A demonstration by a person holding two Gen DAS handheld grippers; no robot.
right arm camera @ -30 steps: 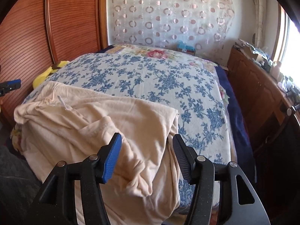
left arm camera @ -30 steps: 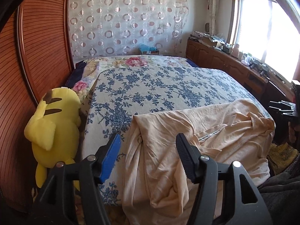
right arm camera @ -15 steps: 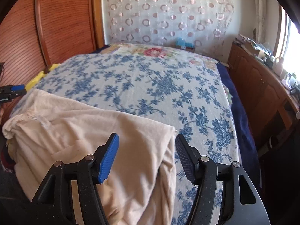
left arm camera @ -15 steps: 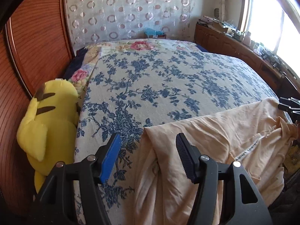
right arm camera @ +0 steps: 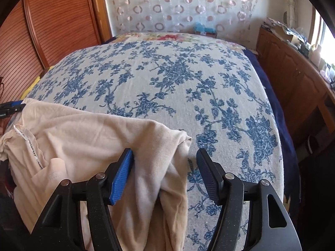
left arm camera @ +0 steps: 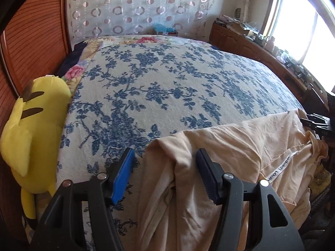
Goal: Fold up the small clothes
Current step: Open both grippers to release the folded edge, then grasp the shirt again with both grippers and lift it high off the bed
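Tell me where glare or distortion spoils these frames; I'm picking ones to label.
Left wrist view: the window is blown out white, the wardrobe edge bows with fisheye. Right wrist view: only a sliver of glare at the right edge, the bedspread bulges but stays sharp.

Garment (left arm camera: 240,146): pale peach cloth, creased and bunched, draped over the near edge of the bed (left arm camera: 167,83). A printed white label strip (left arm camera: 280,167) lies exposed along one seam.
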